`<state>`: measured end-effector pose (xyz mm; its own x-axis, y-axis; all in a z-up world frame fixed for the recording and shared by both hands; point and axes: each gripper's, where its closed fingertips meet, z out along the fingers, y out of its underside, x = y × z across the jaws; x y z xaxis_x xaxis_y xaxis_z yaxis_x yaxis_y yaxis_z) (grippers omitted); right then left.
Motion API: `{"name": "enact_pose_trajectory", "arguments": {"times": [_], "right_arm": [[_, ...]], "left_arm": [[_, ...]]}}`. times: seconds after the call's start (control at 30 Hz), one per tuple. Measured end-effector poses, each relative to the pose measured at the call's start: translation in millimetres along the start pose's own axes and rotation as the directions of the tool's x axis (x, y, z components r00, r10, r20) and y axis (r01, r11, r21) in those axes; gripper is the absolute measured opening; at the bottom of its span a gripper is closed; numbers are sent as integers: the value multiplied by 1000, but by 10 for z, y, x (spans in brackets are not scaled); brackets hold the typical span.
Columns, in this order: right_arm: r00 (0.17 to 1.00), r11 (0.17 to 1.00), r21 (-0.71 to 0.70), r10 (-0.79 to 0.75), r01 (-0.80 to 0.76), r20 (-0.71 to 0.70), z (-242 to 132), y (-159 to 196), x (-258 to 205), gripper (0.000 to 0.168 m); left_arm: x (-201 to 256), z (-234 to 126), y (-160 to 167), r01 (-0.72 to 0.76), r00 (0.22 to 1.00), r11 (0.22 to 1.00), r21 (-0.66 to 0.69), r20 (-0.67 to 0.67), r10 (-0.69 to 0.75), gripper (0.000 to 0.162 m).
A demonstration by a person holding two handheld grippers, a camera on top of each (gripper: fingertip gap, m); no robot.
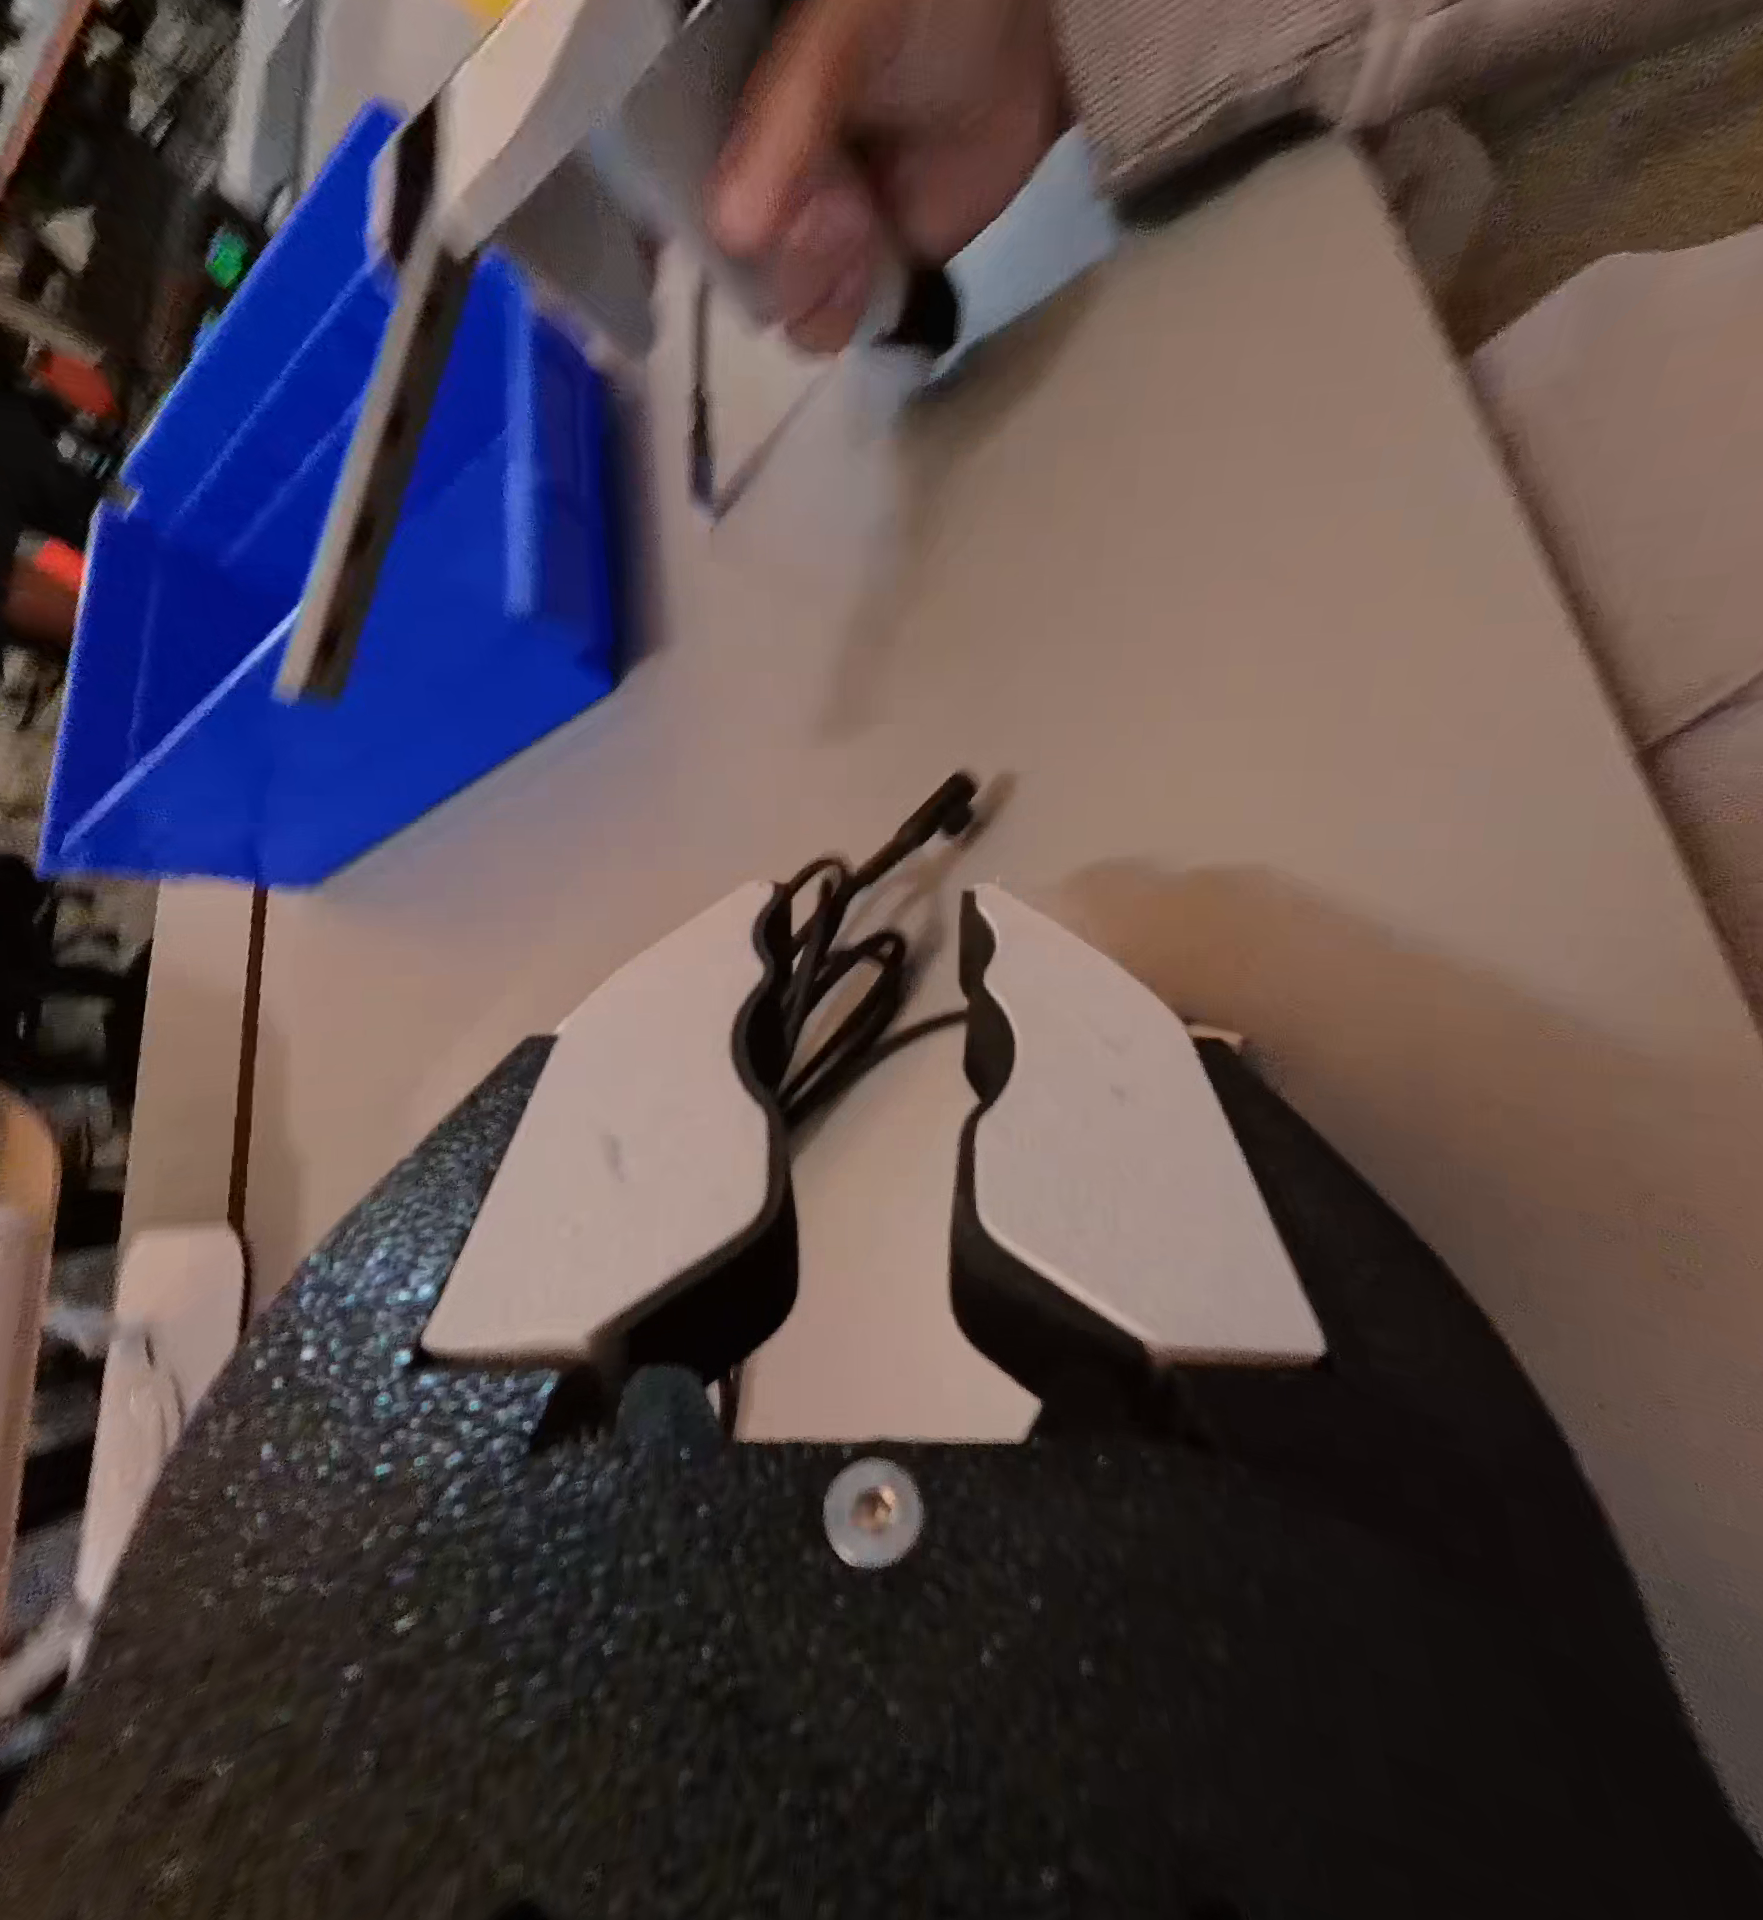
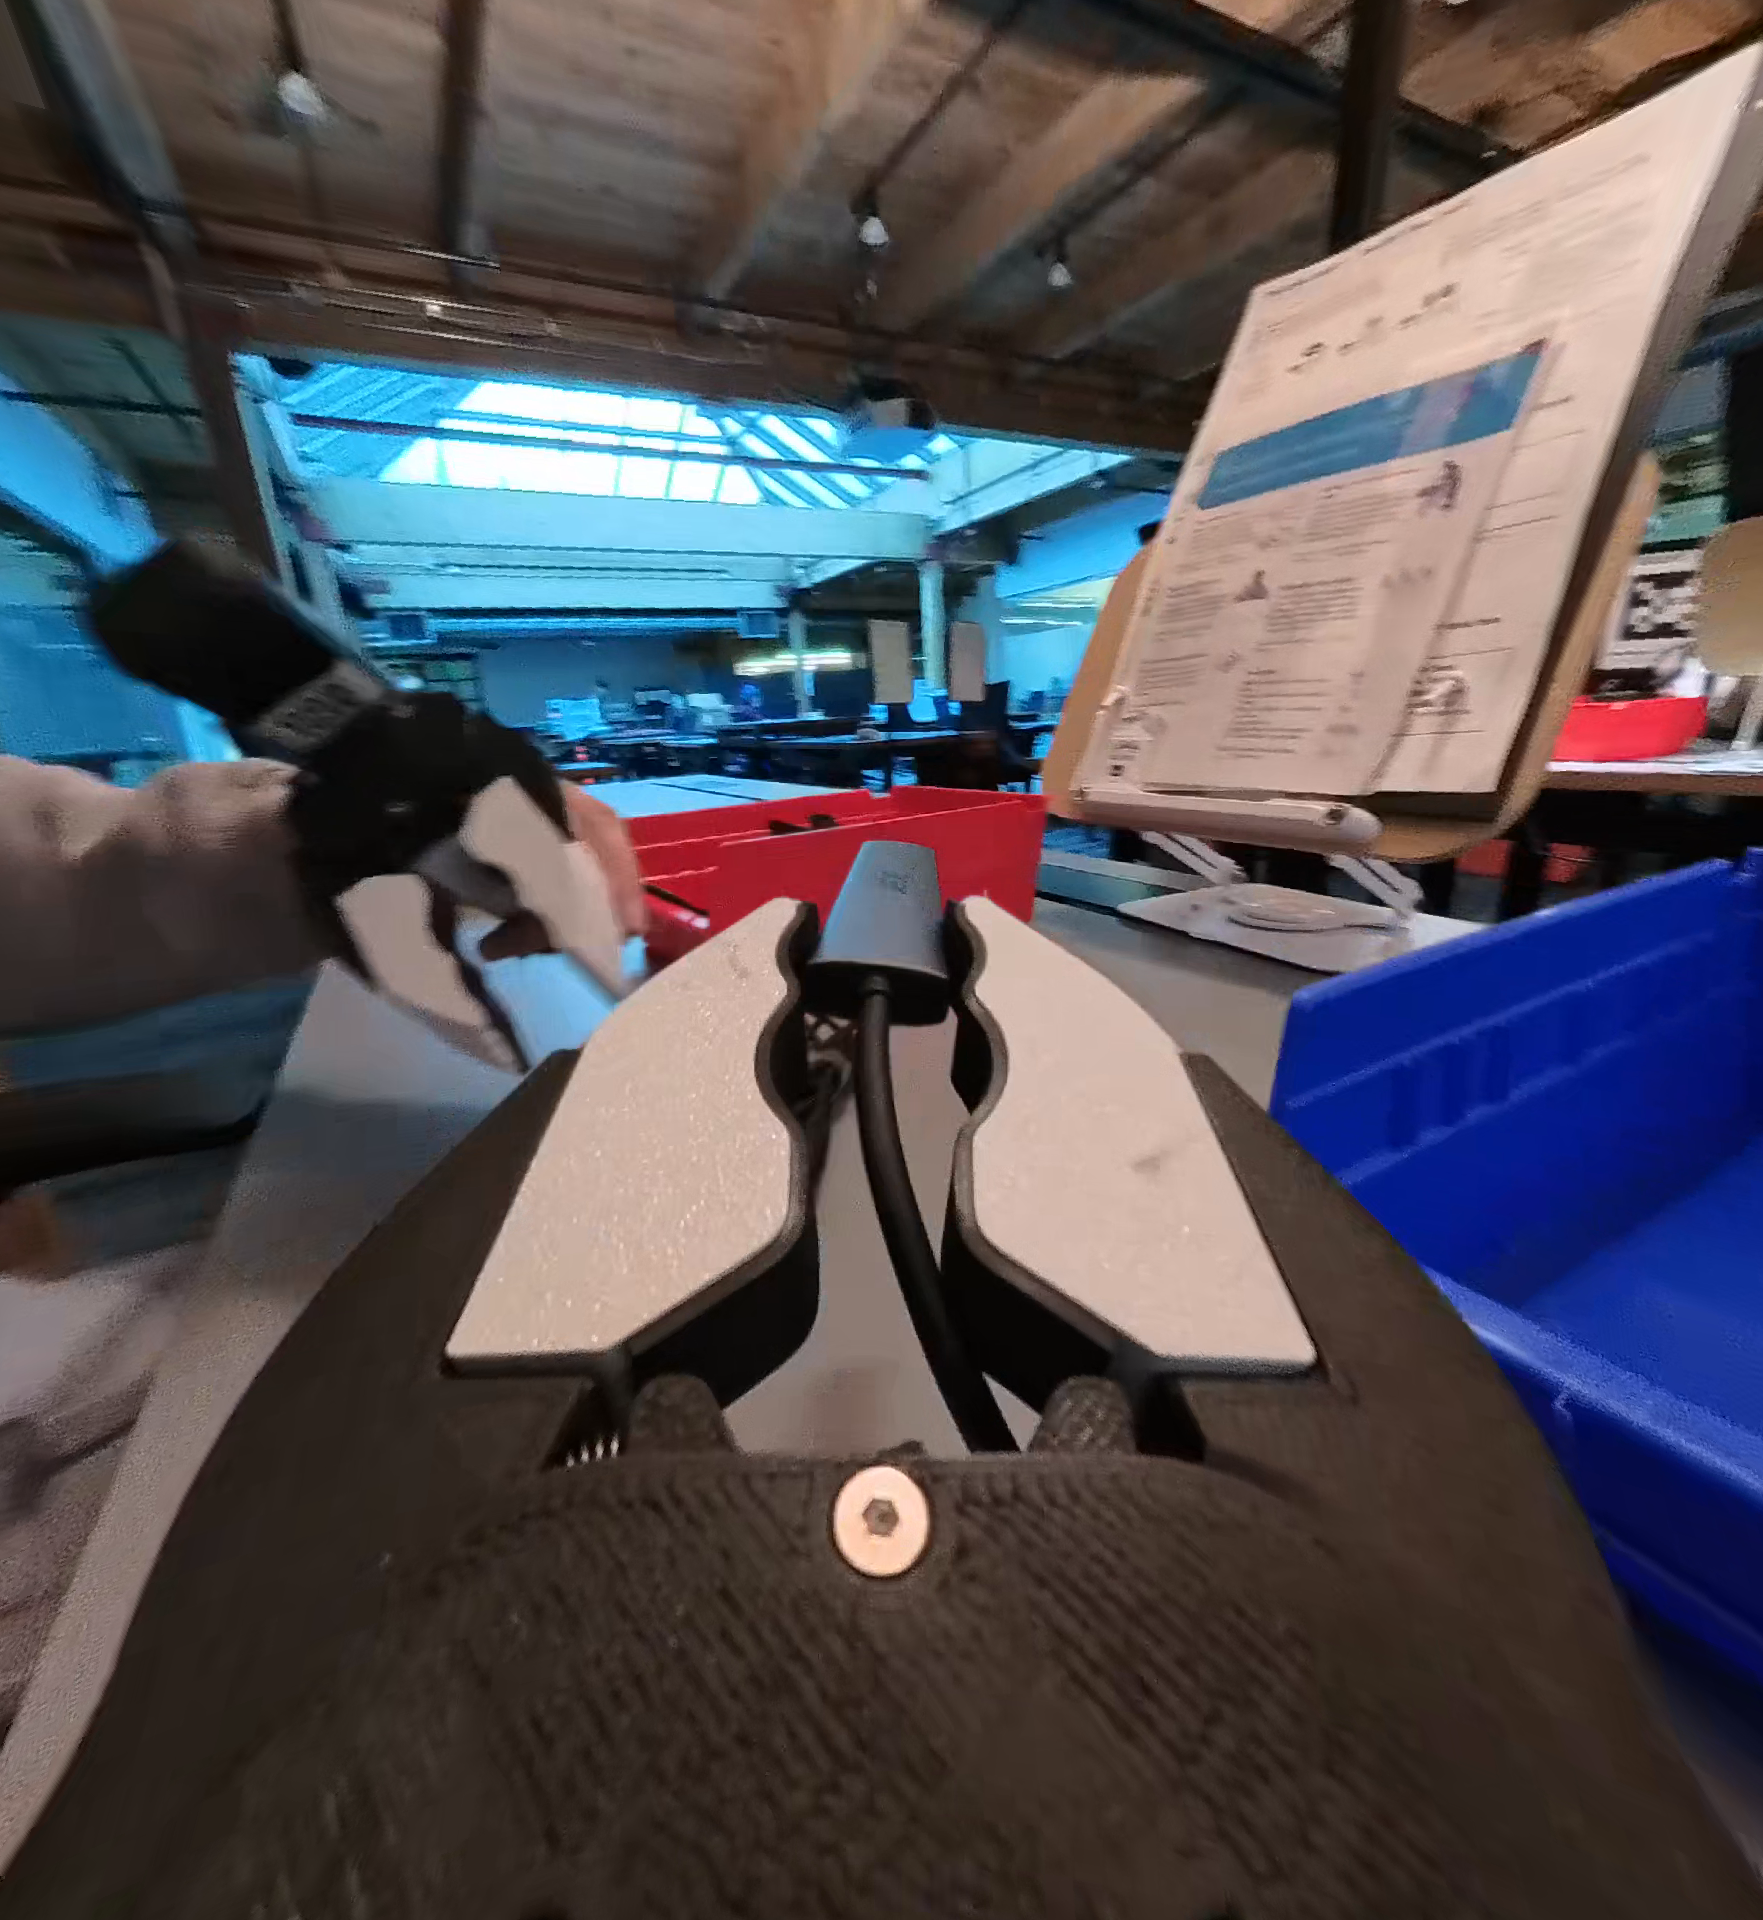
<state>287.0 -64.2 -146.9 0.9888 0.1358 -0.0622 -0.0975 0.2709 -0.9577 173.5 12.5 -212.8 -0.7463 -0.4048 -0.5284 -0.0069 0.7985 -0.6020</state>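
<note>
In the right wrist view my right gripper (image 2: pixel 882 912) is shut on a dark grey cone-shaped plug (image 2: pixel 887 883), held above the table. Its black cable (image 2: pixel 892 1143) runs back between the fingers. In the left wrist view my left gripper (image 1: pixel 872 899) is open, low over the beige table (image 1: pixel 1220 623). A loose bundle of thin black cable (image 1: pixel 835 987) lies between its fingers, against the left one, with a small connector end (image 1: pixel 944 805) sticking out ahead. The left gripper also shows in the right wrist view (image 2: pixel 482 914), off to the left. The right gripper (image 1: pixel 378 468) is blurred at the top left of the left wrist view.
A blue bin stands on the table (image 1: pixel 233 748), close to the right of the right gripper (image 2: pixel 1583 1195). A red bin (image 2: pixel 960 831) is behind it. A document stand with printed pages (image 2: pixel 1355 540) rises at the back right. A person's hand (image 1: pixel 856 177) and sleeve (image 2: pixel 77 883) hold the grippers. Across from one pair of fingers to the other is roughly 15 centimetres.
</note>
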Motion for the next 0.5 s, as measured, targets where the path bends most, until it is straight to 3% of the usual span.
{"name": "enact_pose_trajectory", "arguments": {"times": [0.13,0.27,0.5], "right_arm": [[998,999,-44,18,-20,-59,85,91,-16,24],[996,997,-76,-20,14,-89,38,129,-165,24],[997,996,-86,-26,20,-76,-30,117,-133,24]], "left_arm": [[20,237,-121,-225,974,972,-60,-28,224,20],[45,486,56,-412,906,894,-174,-177,384,27],[169,741,159,-502,841,838,-214,-347,416,30]]}}
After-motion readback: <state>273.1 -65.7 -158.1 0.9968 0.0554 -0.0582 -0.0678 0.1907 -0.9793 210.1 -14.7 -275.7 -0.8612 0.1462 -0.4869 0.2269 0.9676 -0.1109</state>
